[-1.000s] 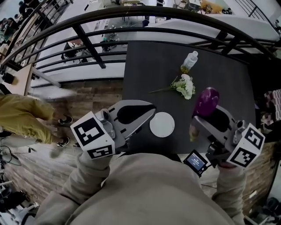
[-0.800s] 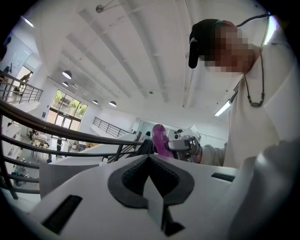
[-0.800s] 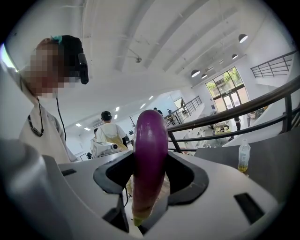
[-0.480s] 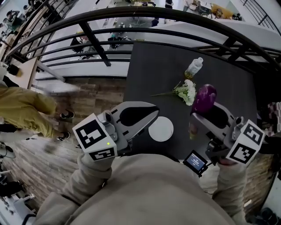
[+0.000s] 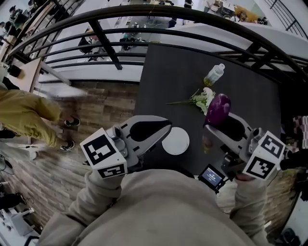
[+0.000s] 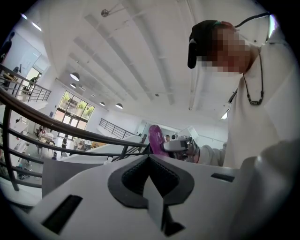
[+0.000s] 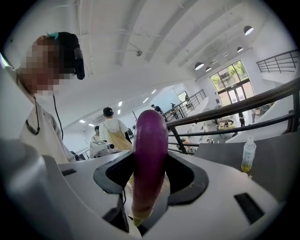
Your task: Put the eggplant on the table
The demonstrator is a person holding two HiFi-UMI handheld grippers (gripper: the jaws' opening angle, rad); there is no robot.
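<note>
Eggplant (image 7: 150, 154) lies lengthwise along the right tongs (image 5: 211, 126), rounded end far, stem end near, clamped between part-open jaws. Left tongs (image 5: 166, 127) are closed and empty.

The head view looks steeply down over the person's chest onto the dark worktop (image 5: 173, 72), the left hand-held gripper (image 5: 161, 132) and the right hand-held gripper (image 5: 213, 124). Each gripper view sits close behind its own jaws, looking out along them (very wide-angle). All three share the eggplant (image 5: 217, 109) and the curved black railing (image 5: 144, 12).
</note>
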